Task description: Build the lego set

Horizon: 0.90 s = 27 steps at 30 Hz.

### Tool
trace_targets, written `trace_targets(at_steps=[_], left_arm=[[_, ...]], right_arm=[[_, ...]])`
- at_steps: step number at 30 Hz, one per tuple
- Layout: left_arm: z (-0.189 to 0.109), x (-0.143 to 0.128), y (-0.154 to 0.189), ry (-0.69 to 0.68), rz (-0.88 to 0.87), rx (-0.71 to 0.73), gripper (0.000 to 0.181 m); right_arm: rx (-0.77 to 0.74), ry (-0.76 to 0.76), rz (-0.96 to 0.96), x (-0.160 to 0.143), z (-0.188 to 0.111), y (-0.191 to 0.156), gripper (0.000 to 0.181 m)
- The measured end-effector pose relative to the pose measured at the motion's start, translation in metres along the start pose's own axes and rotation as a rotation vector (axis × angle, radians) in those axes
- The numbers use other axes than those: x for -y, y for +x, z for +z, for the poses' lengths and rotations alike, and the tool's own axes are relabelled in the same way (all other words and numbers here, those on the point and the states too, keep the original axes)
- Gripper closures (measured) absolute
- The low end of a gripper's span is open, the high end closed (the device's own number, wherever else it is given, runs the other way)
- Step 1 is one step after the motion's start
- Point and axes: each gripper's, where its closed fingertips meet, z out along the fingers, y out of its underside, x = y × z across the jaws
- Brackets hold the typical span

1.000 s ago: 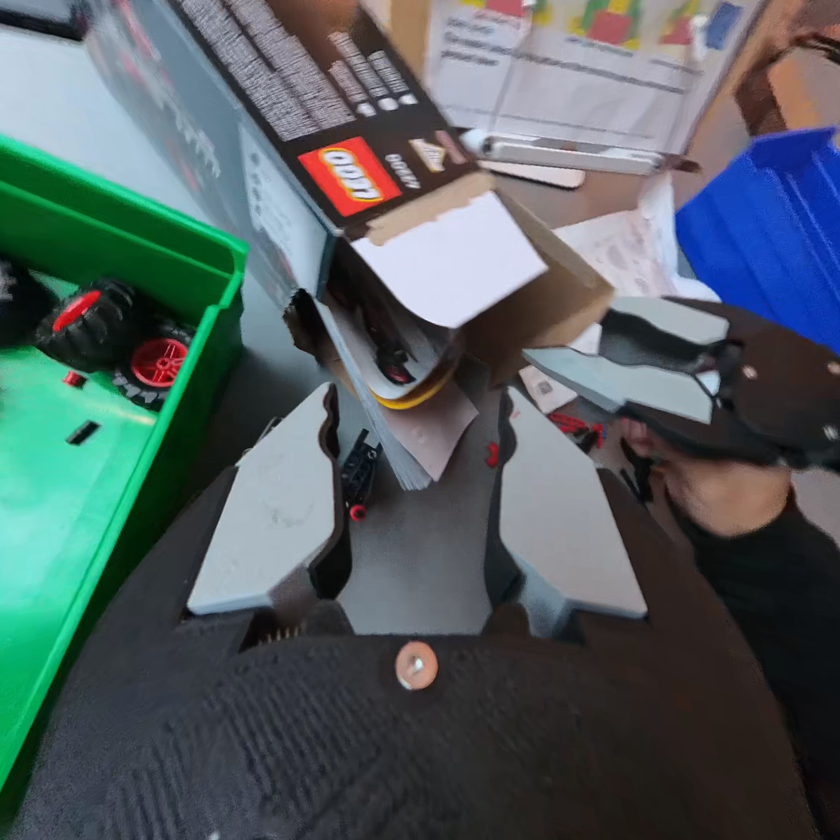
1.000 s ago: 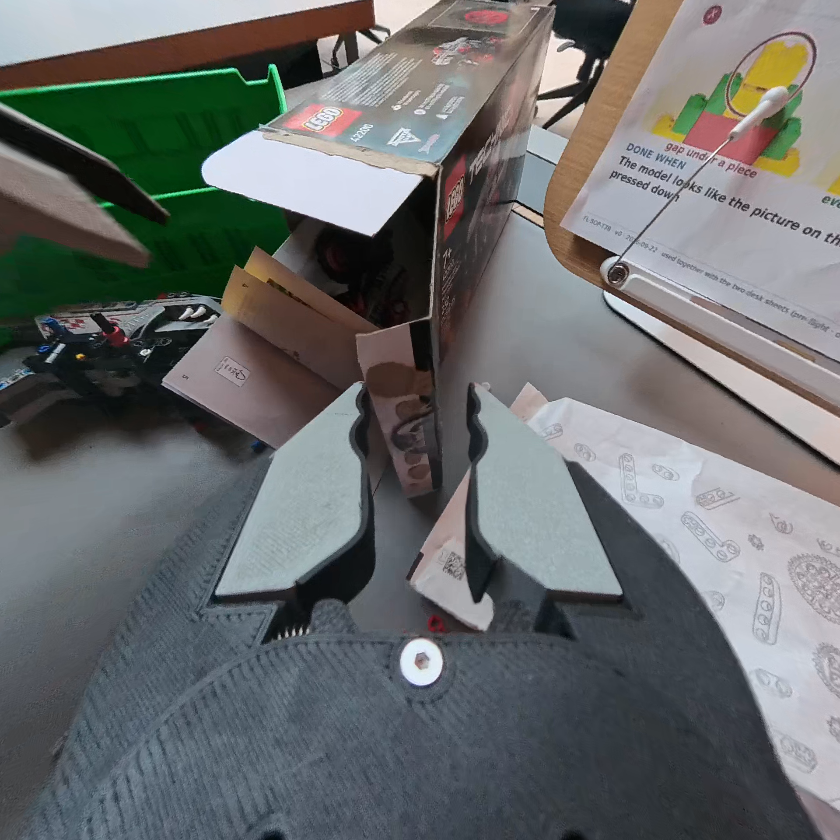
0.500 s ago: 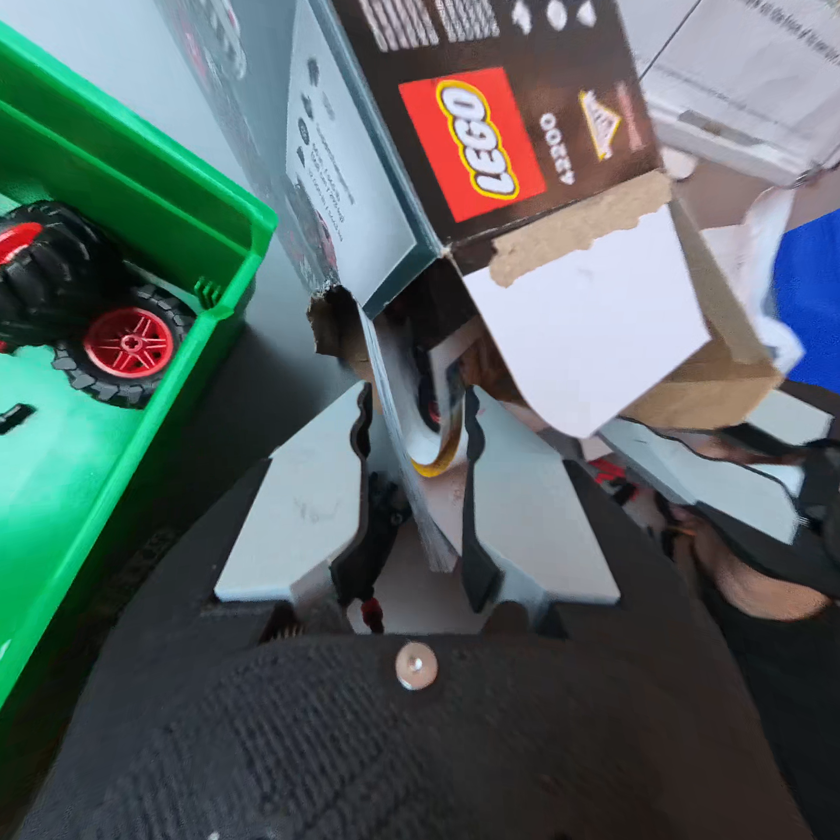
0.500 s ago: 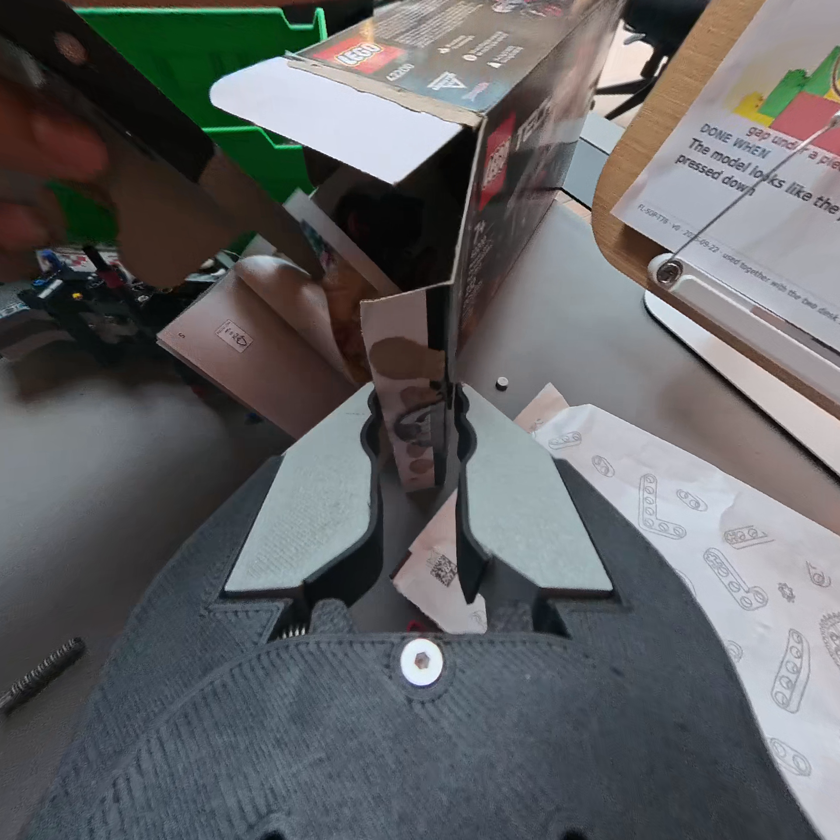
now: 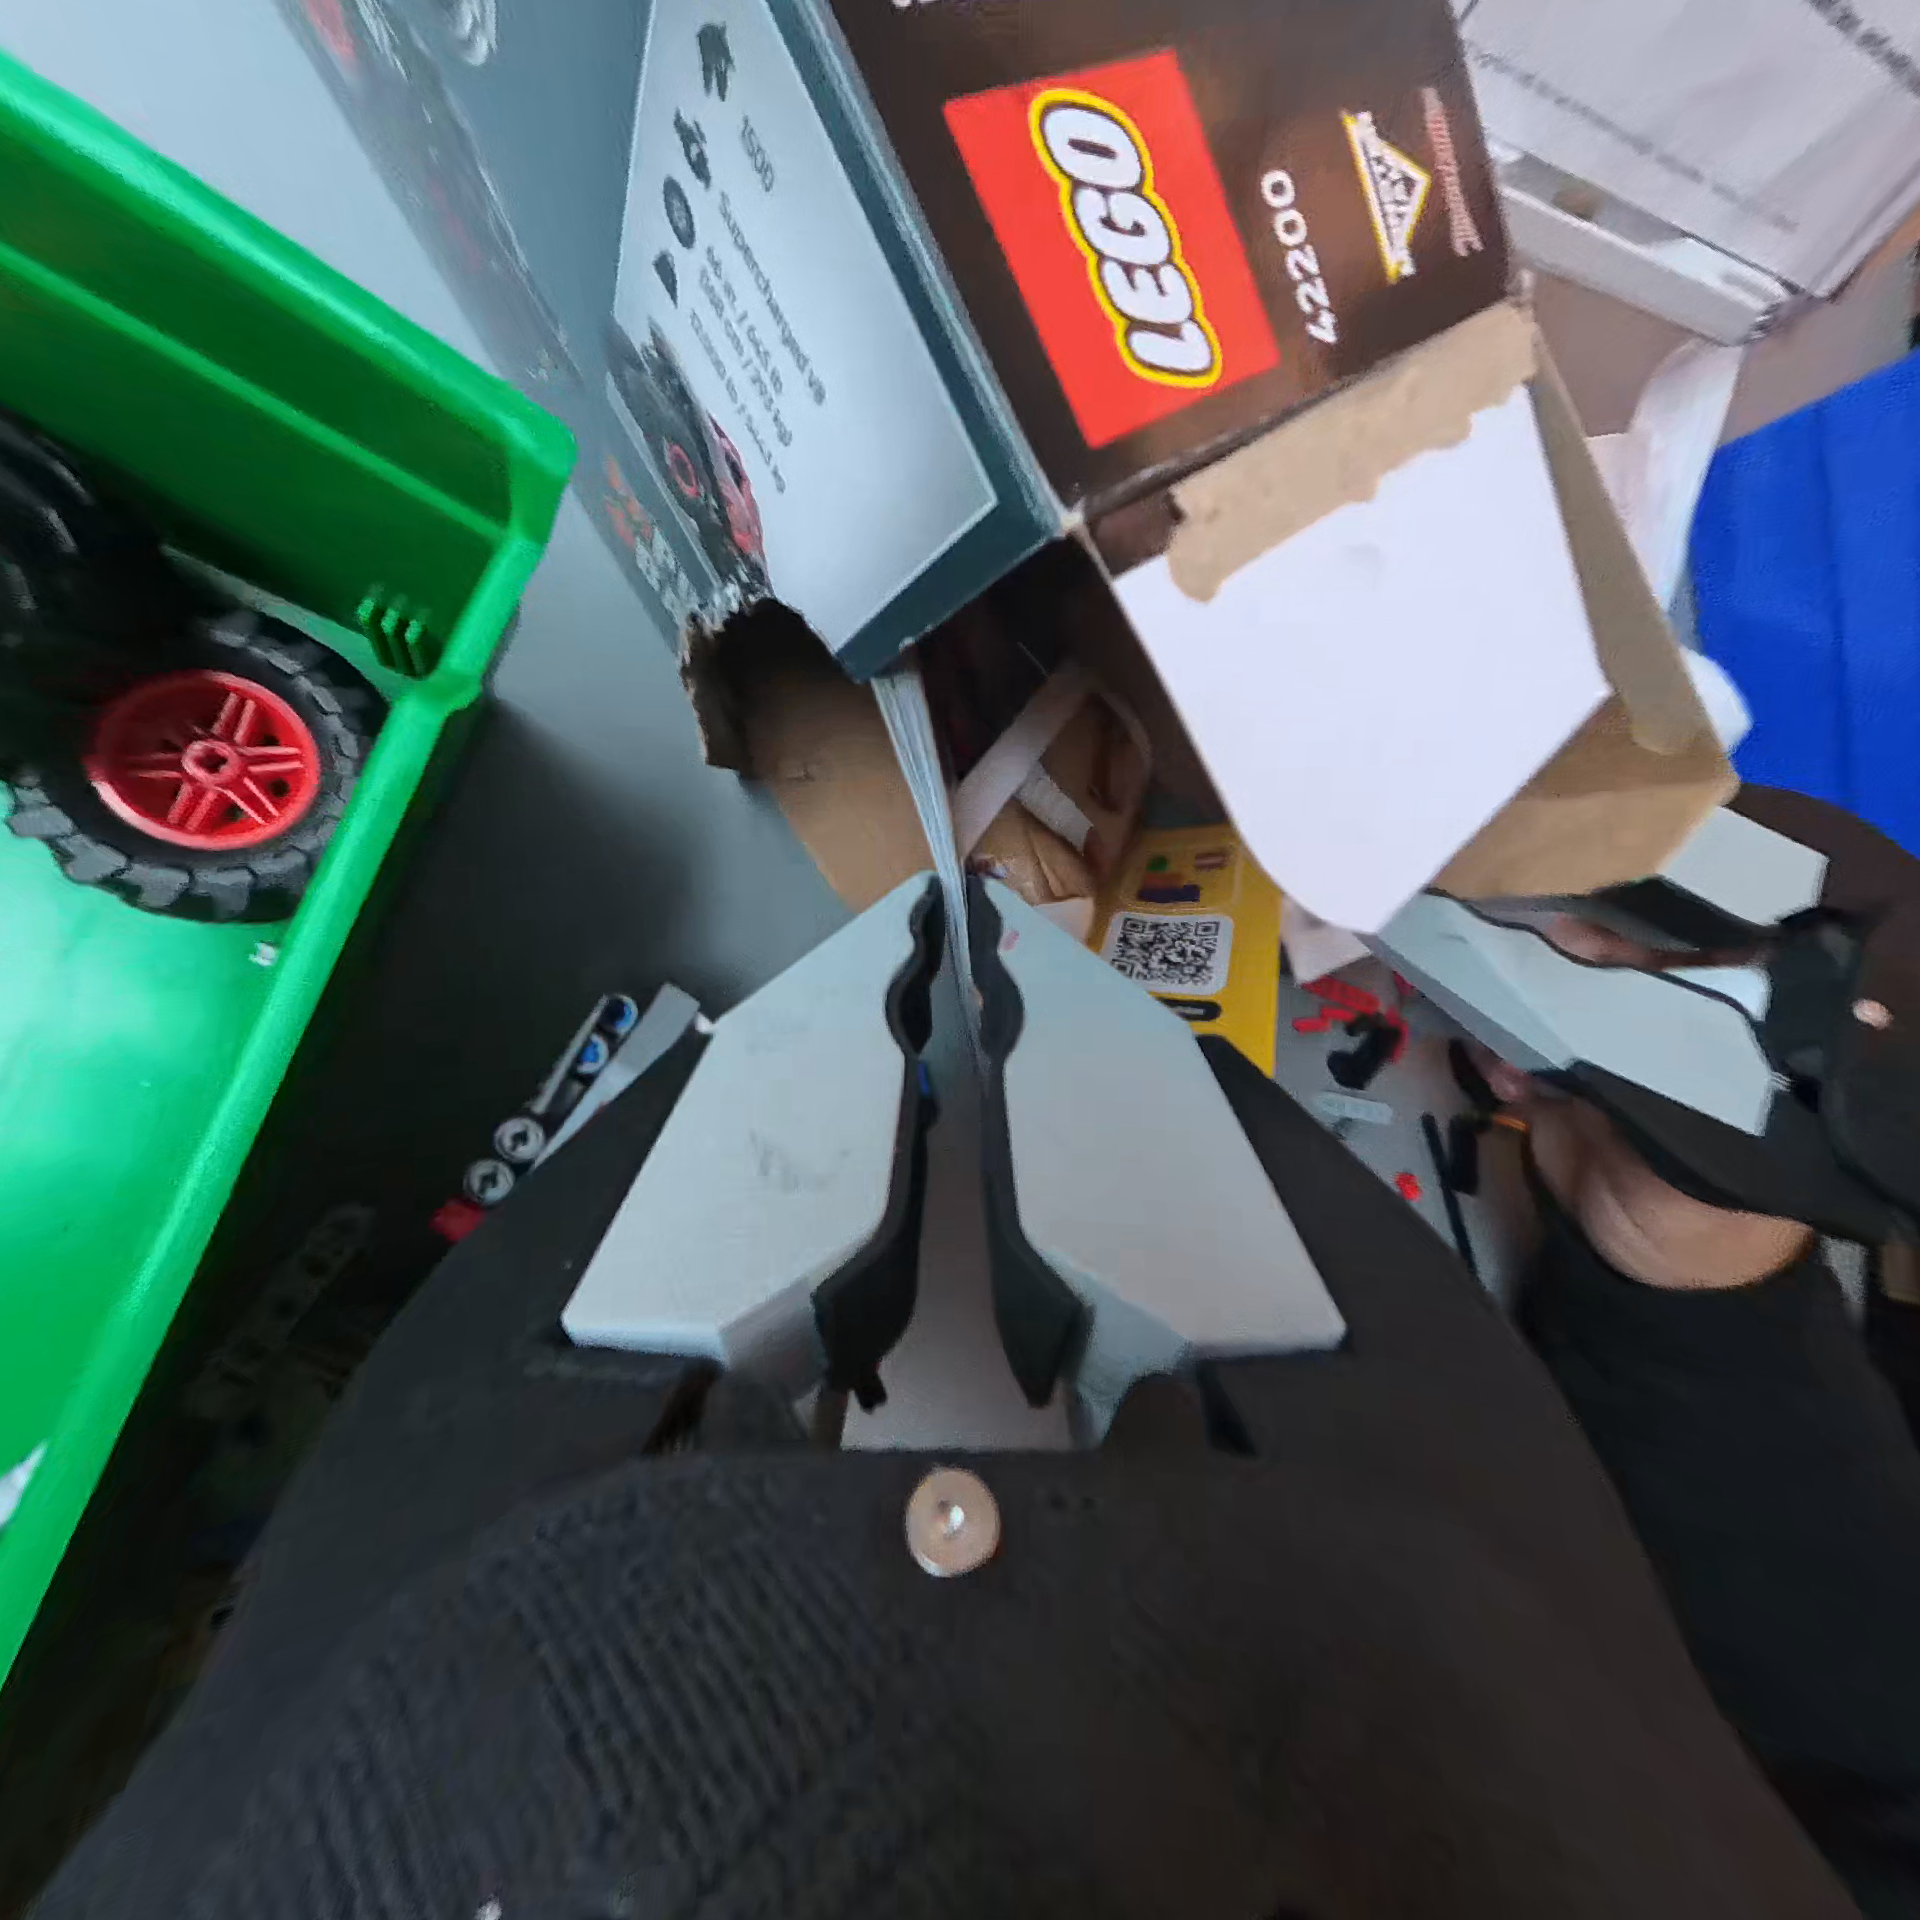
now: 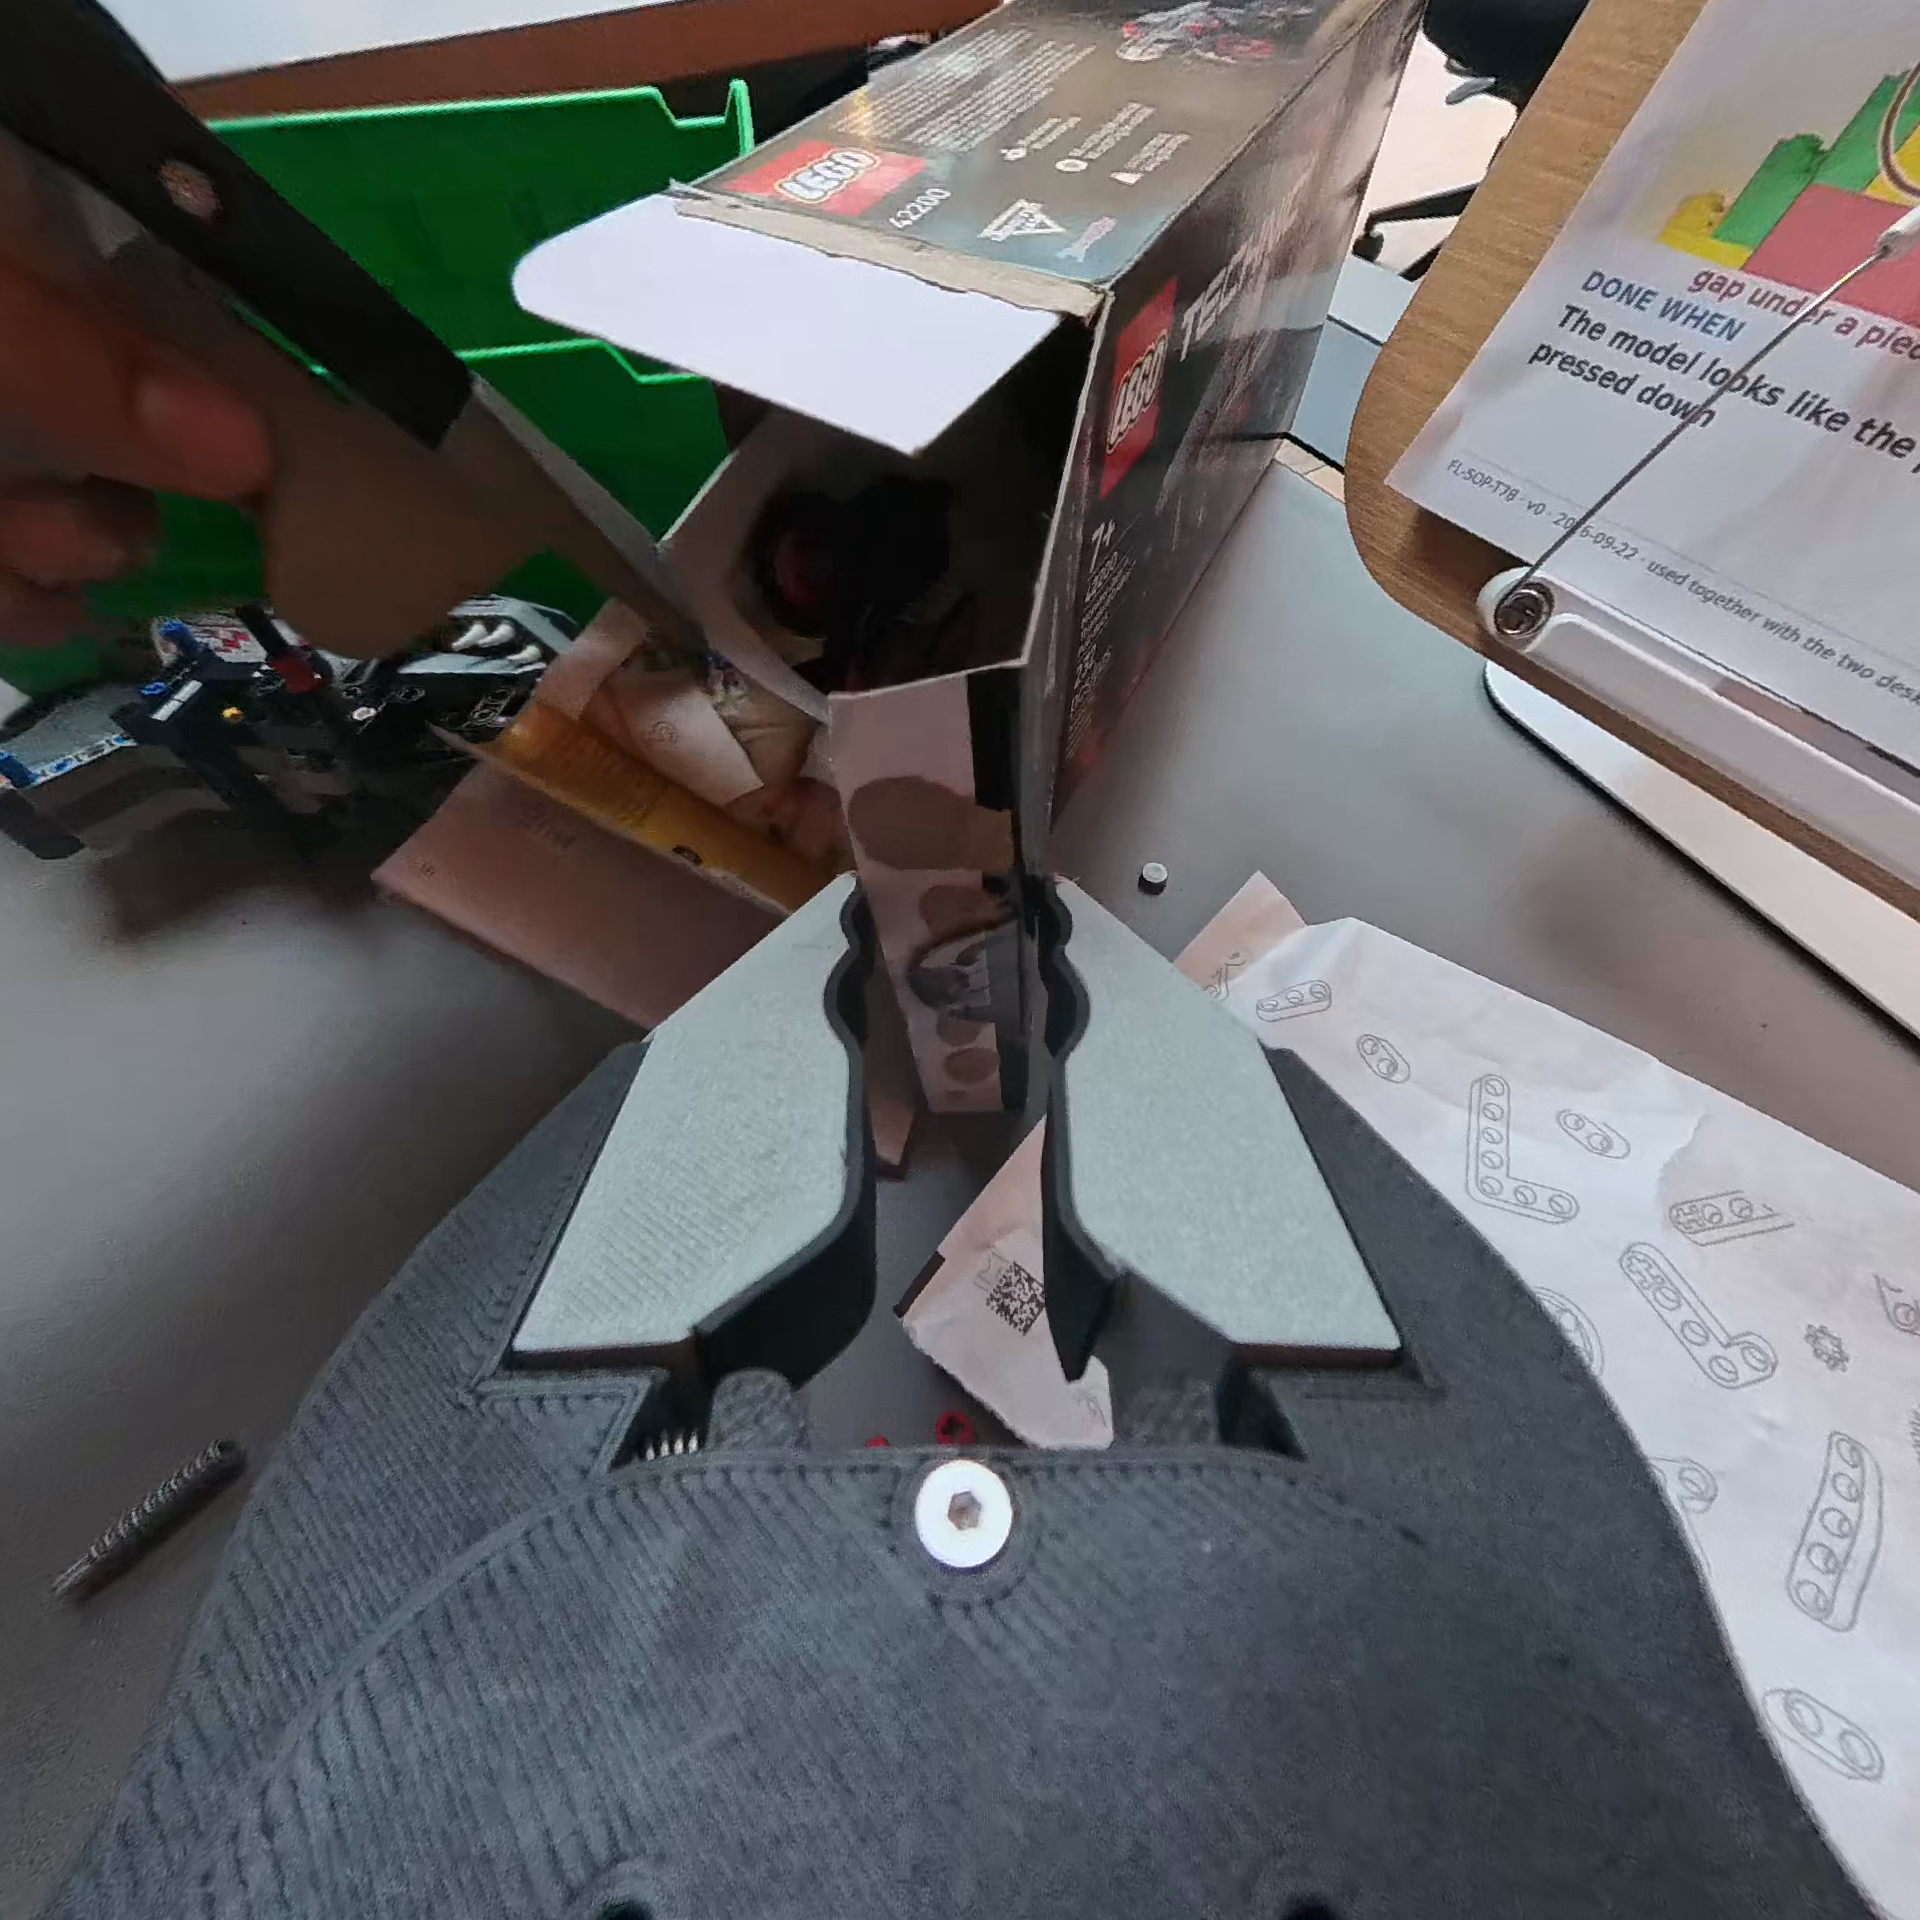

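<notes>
A: Where's the box (image 6: 1039, 343) now?

B: On the grey table (image 6: 260, 1091), open end toward us. Our right gripper (image 6: 951, 914) has its fingers clamped on the side flap (image 6: 935, 935); a second ago they stood apart around that flap, so we've only just taken hold.

A: And the left?

B: The left gripper (image 5: 956, 914) was open a second ago, short of the box mouth. Now its fingers are pressed together on the edge of the booklet (image 5: 920, 769) sticking out of the box.

A: So what does that give us?

B: One gripper steadies the box while the other has the booklet, so we judge we can draw it out and read the steps. Paper bags (image 6: 748, 727) and a yellow leaflet (image 5: 1184, 925) sit in the mouth too.

A: Around that?

B: The half-built model (image 6: 260, 707) lies left of the box, the wheels (image 5: 197, 790) in the green bin (image 5: 436, 644), a printed bag (image 6: 1558, 1195) at our right.
</notes>
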Motion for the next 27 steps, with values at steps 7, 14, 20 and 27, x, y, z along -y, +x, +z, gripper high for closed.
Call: trace_targets(at_steps=[7,14,20,27], left_arm=[[-0.012,-0.014,0.03,0.033,-0.017,-0.153,0.178],[-0.051,-0.039,0.057,0.045,0.072,-0.244,0.179],[-0.09,-0.045,0.071,0.168,0.23,-0.235,0.18],[-0.107,-0.045,0.083,0.287,0.258,-0.31,0.179]], right_arm=[[-0.047,-0.013,-0.018,0.001,0.003,0.002,0.154],[0.01,0.065,0.03,0.016,-0.015,0.004,0.14],[0.037,0.144,0.142,0.021,-0.043,0.02,0.133],[0.239,0.163,0.366,0.007,-0.065,-0.004,0.134]])
